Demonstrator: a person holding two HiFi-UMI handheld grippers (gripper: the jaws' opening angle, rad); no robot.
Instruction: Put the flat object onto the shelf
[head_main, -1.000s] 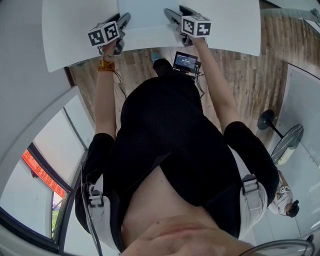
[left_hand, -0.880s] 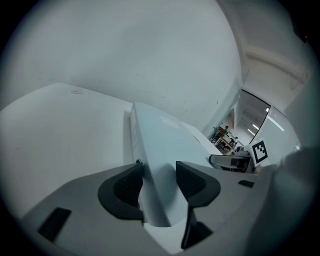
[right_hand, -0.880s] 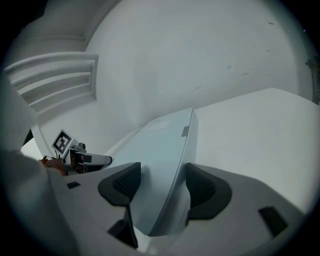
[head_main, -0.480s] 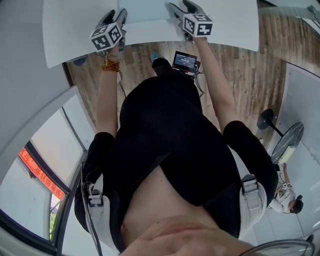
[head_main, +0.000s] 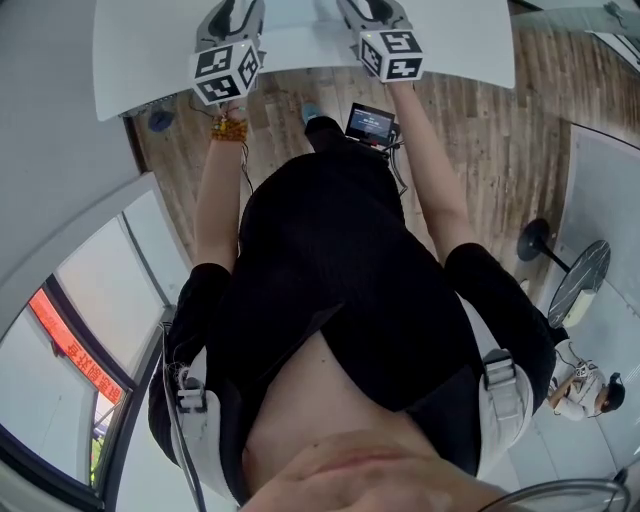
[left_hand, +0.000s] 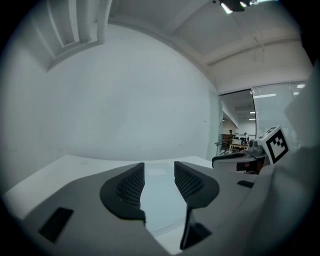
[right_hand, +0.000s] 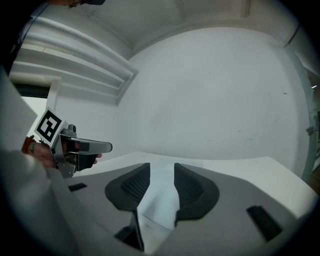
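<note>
The flat object is a thin pale blue-white sheet over the white table, at the top edge of the head view. My left gripper is at its left side and my right gripper at its right. In the left gripper view the sheet fills the gap between the pads of that gripper, whose jaws have just been closing. In the right gripper view the sheet sits creased between the jaws of that gripper, which have also just been closing on it.
A plain white wall rises behind the table. White ledges run along it high at the left. Wooden floor lies under the table, with a round-based stand to my right. A small screen hangs at the person's waist.
Both grippers have moved towards the top of the head view and rolled, so their marker cubes face differently. Less of the pale sheet shows between them.
</note>
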